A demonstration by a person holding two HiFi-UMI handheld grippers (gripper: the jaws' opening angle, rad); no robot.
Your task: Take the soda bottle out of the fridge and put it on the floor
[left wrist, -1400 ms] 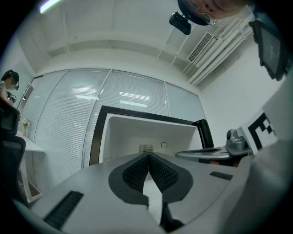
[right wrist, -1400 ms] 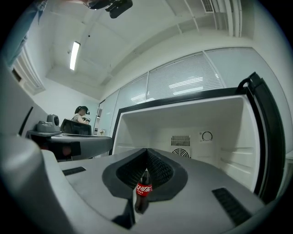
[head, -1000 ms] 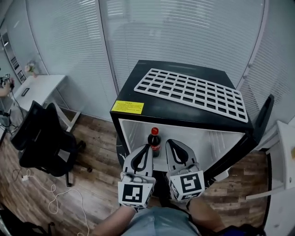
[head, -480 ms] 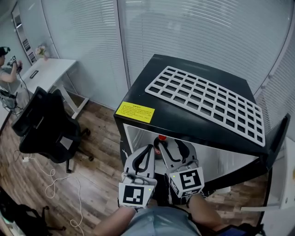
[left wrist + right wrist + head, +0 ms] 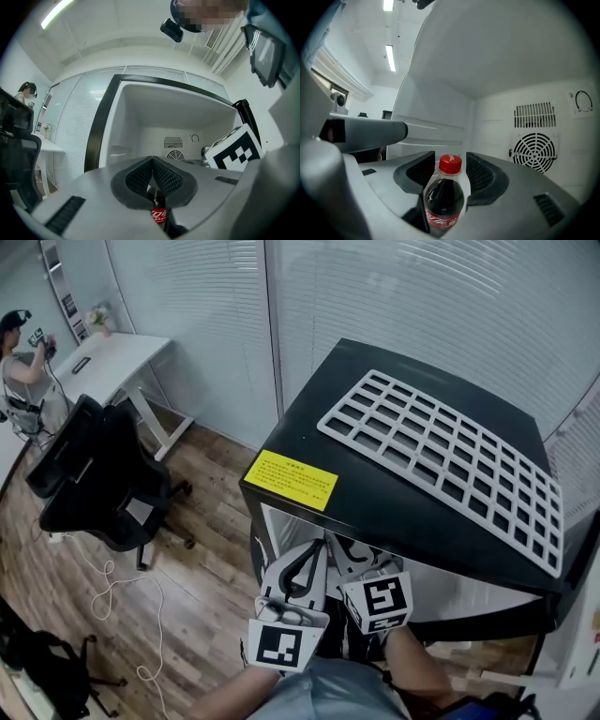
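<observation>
A soda bottle (image 5: 444, 201) with dark cola, a red cap and a red label stands inside the open black fridge (image 5: 412, 517). My right gripper (image 5: 451, 165) reaches into the cavity and its jaws have just been opening; they stand apart on either side of the bottle's neck, with gaps showing at both pads. My left gripper (image 5: 153, 160) is shut and empty, level at the fridge's mouth, with the bottle's label (image 5: 158, 216) seen below its tips. In the head view both grippers (image 5: 309, 563) (image 5: 361, 554) point under the fridge top, which hides the bottle.
A white grid rack (image 5: 441, 456) lies on the fridge top beside a yellow label (image 5: 291, 481). A round fan grille (image 5: 534, 147) sits in the back wall. A black office chair (image 5: 98, 474), a white desk (image 5: 117, 357), floor cables (image 5: 112, 592) and a person (image 5: 19, 357) are at left.
Both grippers have gone deeper into the fridge. The right jaws, shut before, now stand spread around the bottle's neck. The head view has shifted over the fridge top, which now hides the bottle.
</observation>
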